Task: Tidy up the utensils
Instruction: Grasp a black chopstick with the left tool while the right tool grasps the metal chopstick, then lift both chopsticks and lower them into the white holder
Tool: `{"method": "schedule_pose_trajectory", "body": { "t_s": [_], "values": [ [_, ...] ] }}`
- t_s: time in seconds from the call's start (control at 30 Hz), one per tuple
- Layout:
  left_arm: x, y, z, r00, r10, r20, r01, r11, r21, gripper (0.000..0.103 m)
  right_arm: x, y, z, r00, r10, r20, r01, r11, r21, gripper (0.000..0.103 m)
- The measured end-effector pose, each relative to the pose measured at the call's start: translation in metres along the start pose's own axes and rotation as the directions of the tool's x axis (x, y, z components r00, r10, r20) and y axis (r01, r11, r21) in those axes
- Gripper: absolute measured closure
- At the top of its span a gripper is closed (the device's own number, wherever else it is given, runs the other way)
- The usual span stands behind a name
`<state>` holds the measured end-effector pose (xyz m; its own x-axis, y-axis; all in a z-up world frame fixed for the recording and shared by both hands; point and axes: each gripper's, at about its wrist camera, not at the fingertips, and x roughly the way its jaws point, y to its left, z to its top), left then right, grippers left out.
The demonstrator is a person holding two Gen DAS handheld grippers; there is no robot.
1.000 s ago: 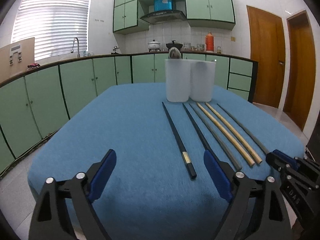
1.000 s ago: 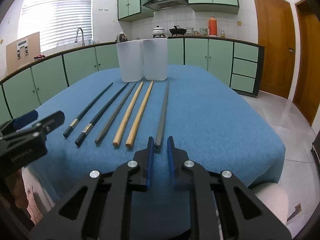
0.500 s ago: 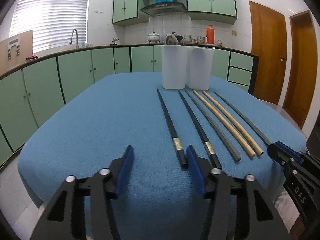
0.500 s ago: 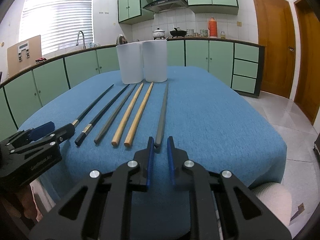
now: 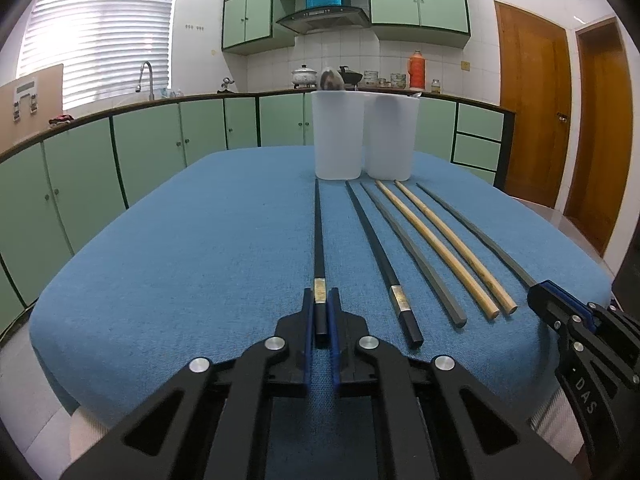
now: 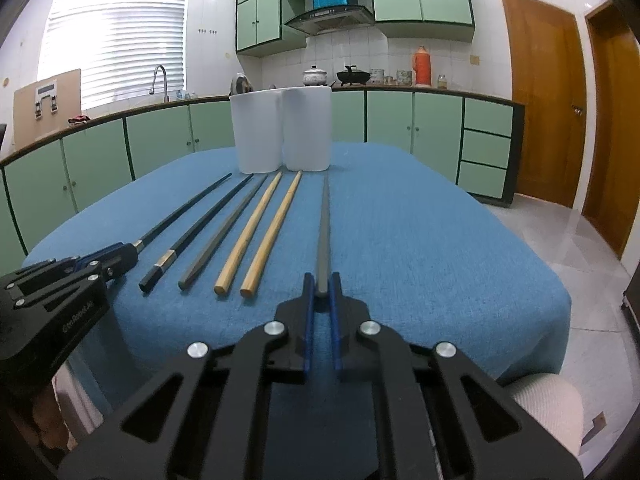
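Note:
Six chopsticks lie side by side on the blue cloth table, pointing at two white cups at the far end. My left gripper is closing, its blue pads pressing on the near end of the leftmost black chopstick. My right gripper is closing too, pads against the near tip of the rightmost grey chopstick. Between these lie a second black chopstick, a grey one and two wooden ones. The left gripper also shows in the right wrist view.
The right gripper sits at the table's near right edge in the left wrist view. Green kitchen cabinets run behind the table. Wooden doors stand to the right over a tiled floor. A white cushion shows below the table's near right corner.
The left jaws went from wide open to closed around the black chopstick's end as the gripper shifted right. The right jaws narrowed slightly on the grey chopstick; that hand stayed put.

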<state>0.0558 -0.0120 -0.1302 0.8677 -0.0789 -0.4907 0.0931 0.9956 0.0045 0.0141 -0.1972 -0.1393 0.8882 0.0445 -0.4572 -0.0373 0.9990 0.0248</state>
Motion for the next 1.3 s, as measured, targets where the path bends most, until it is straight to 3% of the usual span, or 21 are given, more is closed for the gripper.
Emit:
{"method": "schedule_pose_trajectory", "body": {
  "t_s": [0.17, 0.37, 0.5, 0.7, 1.0, 1.3],
  "values": [
    [-0.012, 0.003, 0.008, 0.999, 0.005, 0.035, -0.006, 1.0, 0.012, 0.096, -0.01, -0.008, 0.012, 1.0, 0.001, 0.016, -0.001, 1.0, -0.003, 0.097],
    [-0.042, 0.01, 0.033, 0.992, 0.018, 0.128, -0.021, 1.0, 0.022, 0.096, -0.033, -0.019, 0.046, 0.995, -0.006, 0.095, 0.008, 1.0, -0.022, 0.098],
    [-0.062, 0.015, 0.06, 0.979, 0.021, 0.202, -0.027, 0.999, 0.028, 0.096, -0.044, -0.029, 0.073, 0.99, 0.0, 0.142, 0.004, 1.0, -0.029, 0.098],
    [-0.08, 0.022, 0.106, 0.963, -0.038, 0.267, 0.028, 0.999, 0.042, 0.096, -0.049, -0.045, 0.124, 0.985, 0.058, 0.163, -0.058, 0.998, -0.01, 0.098],
    [-0.073, 0.035, 0.16, 0.958, -0.131, 0.254, 0.126, 0.991, 0.037, 0.096, -0.039, -0.049, 0.193, 0.979, 0.177, 0.105, -0.176, 0.984, -0.026, 0.098],
    [-0.067, 0.043, 0.189, 0.951, -0.165, 0.263, 0.162, 0.986, 0.032, 0.096, -0.034, -0.047, 0.234, 0.972, 0.221, 0.079, -0.215, 0.974, -0.075, 0.098]
  ]
}}
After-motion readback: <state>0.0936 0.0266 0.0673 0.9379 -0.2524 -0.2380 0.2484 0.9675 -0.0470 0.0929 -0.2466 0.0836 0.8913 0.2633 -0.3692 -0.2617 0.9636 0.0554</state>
